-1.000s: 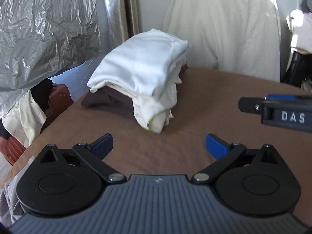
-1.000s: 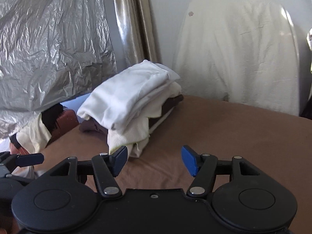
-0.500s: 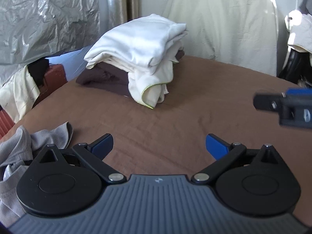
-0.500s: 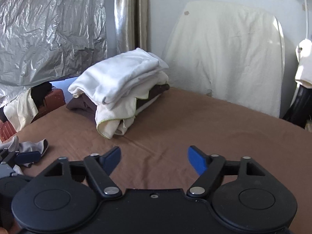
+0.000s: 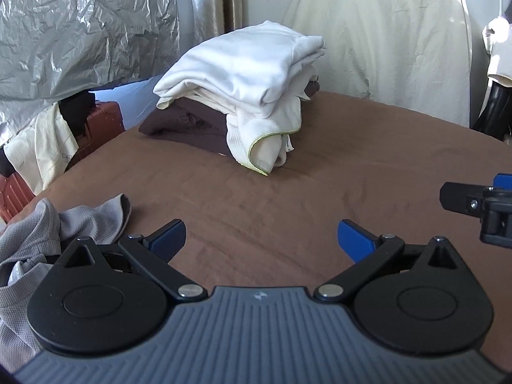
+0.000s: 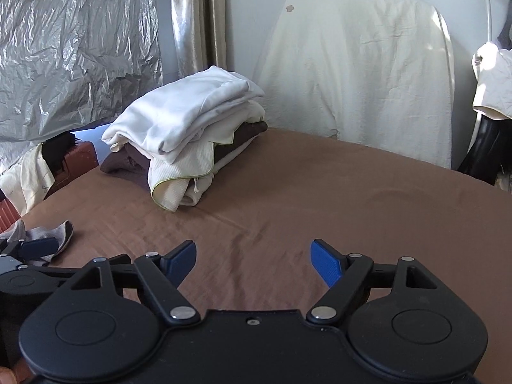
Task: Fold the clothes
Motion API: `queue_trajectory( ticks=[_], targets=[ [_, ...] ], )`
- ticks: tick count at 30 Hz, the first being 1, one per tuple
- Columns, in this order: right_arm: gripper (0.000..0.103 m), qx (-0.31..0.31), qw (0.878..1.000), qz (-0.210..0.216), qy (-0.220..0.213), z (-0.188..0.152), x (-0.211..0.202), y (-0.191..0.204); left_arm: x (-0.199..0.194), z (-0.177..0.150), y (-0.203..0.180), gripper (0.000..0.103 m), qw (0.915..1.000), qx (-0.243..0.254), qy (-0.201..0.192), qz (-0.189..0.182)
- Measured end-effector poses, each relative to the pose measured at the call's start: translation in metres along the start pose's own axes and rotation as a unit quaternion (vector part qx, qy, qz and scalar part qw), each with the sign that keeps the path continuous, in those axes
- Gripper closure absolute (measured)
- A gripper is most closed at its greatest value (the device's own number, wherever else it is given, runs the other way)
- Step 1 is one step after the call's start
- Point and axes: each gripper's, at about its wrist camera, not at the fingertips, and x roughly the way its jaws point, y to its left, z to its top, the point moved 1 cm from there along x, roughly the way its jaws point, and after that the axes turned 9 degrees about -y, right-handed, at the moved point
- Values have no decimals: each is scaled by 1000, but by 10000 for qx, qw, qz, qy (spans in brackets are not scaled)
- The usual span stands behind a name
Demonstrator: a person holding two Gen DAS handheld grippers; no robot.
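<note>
Daylight enters from the right, whitening the cloth point(image 5: 499, 41) at that edge almost to glare. The foil sheet point(image 6: 73, 48) glints in crumpled highlights. The clothes stack point(image 5: 243, 73) throws a soft shadow leftwards. Both views are sharp mid-frame; fisheye bending curves the edges, and the corners go dark.
</note>
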Motion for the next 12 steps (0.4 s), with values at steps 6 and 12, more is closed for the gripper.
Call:
queue_trajectory(
  ticks=[6, 12],
  targets=[
    [20, 73, 9999, -25, -91, 0, 0, 0, 3, -1, 1, 0, 10000, 13, 4, 67],
    [20, 65, 9999, -47, -80, -1, 3, 2, 2, -2, 1, 0, 10000, 15, 55, 54]
  ],
)
